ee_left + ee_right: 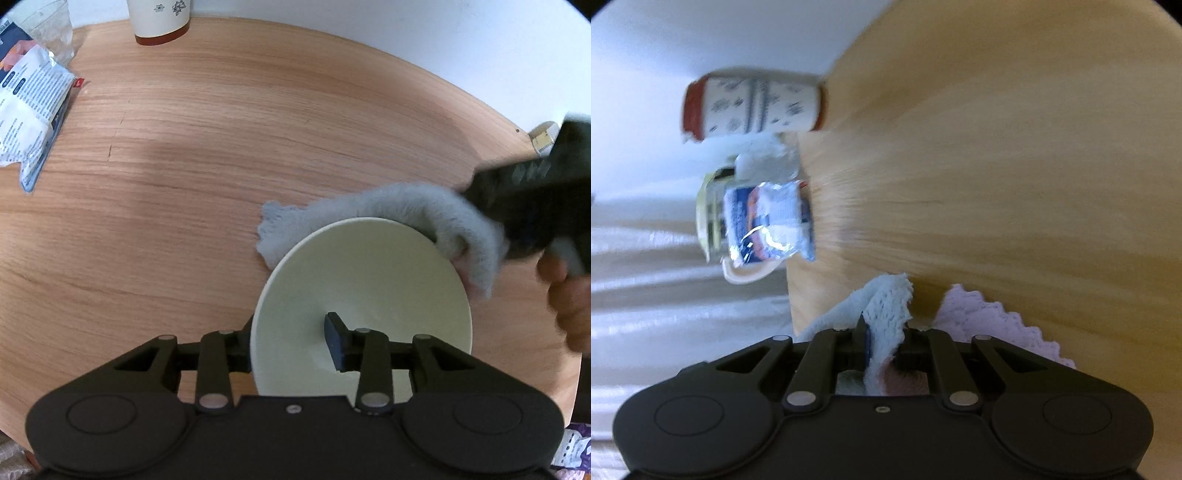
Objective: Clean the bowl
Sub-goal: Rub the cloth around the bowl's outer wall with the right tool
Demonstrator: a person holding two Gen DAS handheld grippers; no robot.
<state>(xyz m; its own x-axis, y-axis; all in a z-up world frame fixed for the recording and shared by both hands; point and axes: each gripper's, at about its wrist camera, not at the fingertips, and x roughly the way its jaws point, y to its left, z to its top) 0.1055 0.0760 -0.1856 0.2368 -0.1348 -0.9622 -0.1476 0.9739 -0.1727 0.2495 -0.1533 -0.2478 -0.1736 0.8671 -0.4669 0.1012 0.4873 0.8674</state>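
A pale green bowl [369,288] stands on the round wooden table [221,166]. My left gripper [291,339] is shut on the bowl's near rim, one finger inside and one outside. My right gripper [524,206] comes in from the right, blurred, shut on a grey-blue fluffy cloth [406,210] that drapes over the bowl's far right rim. In the right wrist view the right gripper [882,343] pinches the cloth [886,306] between its fingers; the bowl is not seen there.
A white cup with a red base [162,22] stands at the table's far edge. Printed packets [29,99] lie at the far left. A small box [543,138] sits at the right edge. A white wall is behind.
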